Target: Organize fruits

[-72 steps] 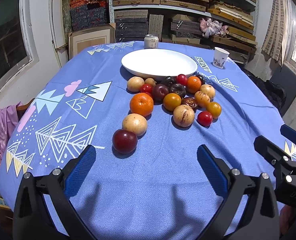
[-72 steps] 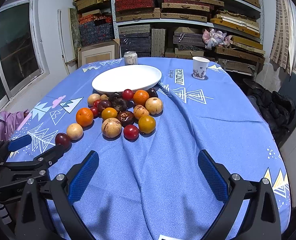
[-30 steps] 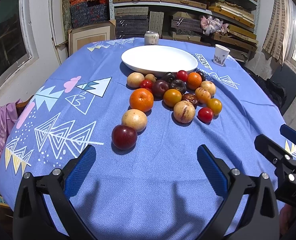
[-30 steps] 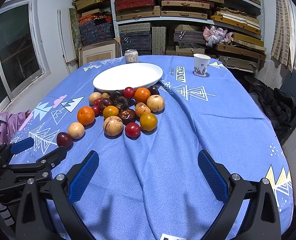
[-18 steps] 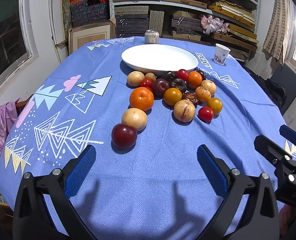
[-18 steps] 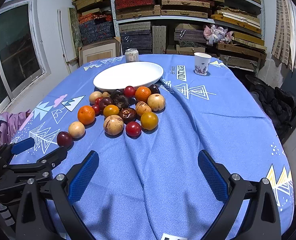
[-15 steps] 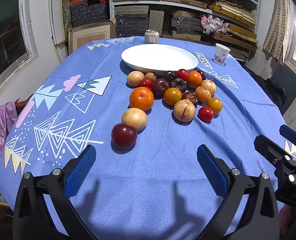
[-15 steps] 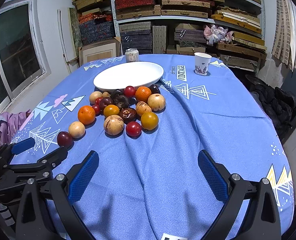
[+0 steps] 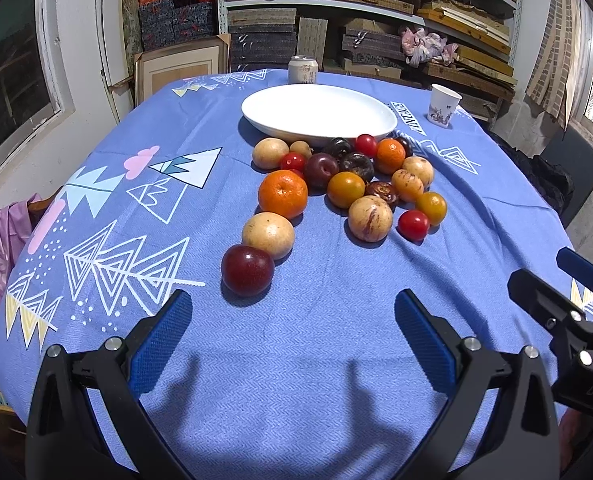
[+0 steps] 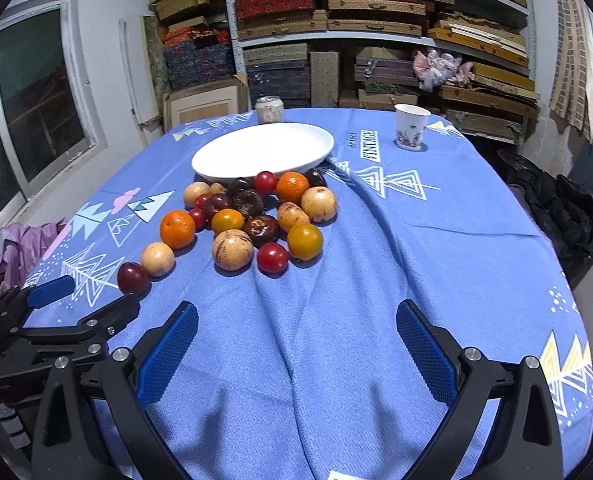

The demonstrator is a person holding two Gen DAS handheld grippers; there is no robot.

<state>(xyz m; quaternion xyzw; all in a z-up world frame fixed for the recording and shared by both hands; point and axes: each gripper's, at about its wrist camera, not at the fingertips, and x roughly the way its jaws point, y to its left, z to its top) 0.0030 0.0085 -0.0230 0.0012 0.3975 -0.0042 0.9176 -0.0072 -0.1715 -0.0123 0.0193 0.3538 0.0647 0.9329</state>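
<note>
Several fruits lie in a cluster on the blue tablecloth in front of an empty white plate (image 9: pixel 318 110), which also shows in the right wrist view (image 10: pixel 262 148). Nearest my left gripper (image 9: pixel 292 312) is a dark red plum (image 9: pixel 247 269), then a pale round fruit (image 9: pixel 268 235) and an orange (image 9: pixel 282 193). In the right wrist view a red tomato (image 10: pixel 272 257), a yellow fruit (image 10: pixel 304 241) and a speckled pale fruit (image 10: pixel 232 249) lie closest to my right gripper (image 10: pixel 296 322). Both grippers are open, empty and hover above the cloth near the table's front edge.
A drinks can (image 9: pixel 302 69) stands behind the plate and a paper cup (image 9: pixel 442 103) at the back right. Shelves of boxes fill the back wall. A dark chair (image 10: pixel 556 200) stands right of the table, and pink cloth (image 10: pixel 20 244) lies at the left edge.
Both grippers have drifted slightly forward toward the fruit cluster, which now looks a little nearer. Nothing was taken hold of and both stay open.
</note>
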